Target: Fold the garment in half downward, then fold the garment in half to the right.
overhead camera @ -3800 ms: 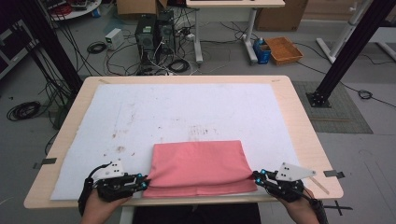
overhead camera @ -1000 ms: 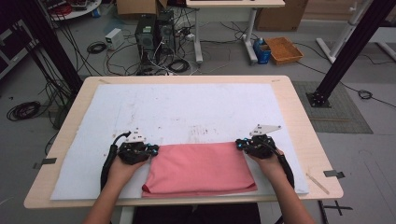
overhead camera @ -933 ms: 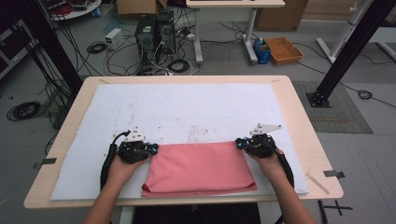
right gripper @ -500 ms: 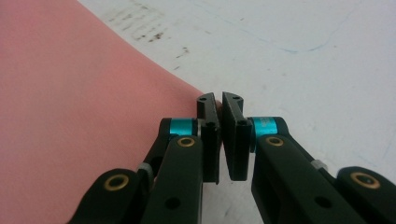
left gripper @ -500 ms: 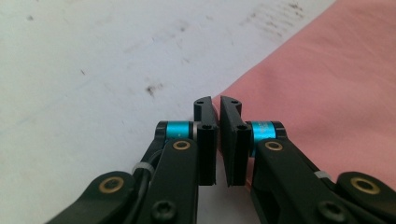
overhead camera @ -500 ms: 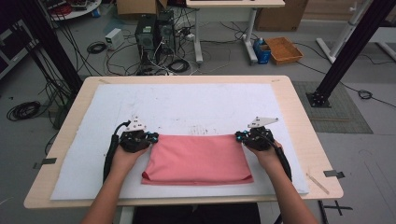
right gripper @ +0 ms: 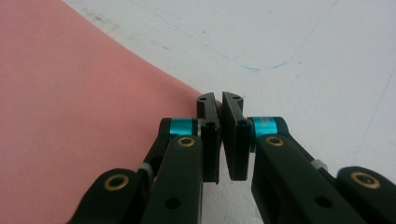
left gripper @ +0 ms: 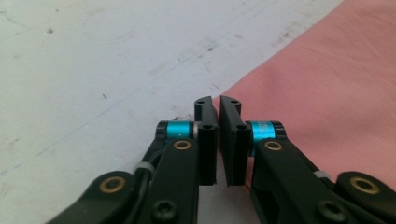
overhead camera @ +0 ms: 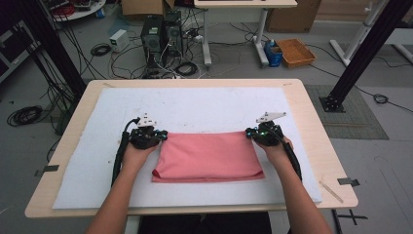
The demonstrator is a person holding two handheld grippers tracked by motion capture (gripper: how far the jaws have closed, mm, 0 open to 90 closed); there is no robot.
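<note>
Both hands have carried the pink cloth (overhead camera: 208,157) farther up the desk (overhead camera: 311,126), folding it. Left fingers (left gripper: 218,108) and right fingers (right gripper: 219,103) pinch its far corners, keeping the edge straight between them.

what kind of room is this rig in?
Most likely a robotics lab or workshop. Desktop computer towers sit on the bare floor amid loose cables, black metal frame struts flank the table, and a cardboard box stands at the back.

A plain salmon-pink cloth (overhead camera: 208,157) is lying on a white mat (overhead camera: 87,161), seemingly speckled with dark marks, over a pale wooden table (overhead camera: 316,146).
</note>
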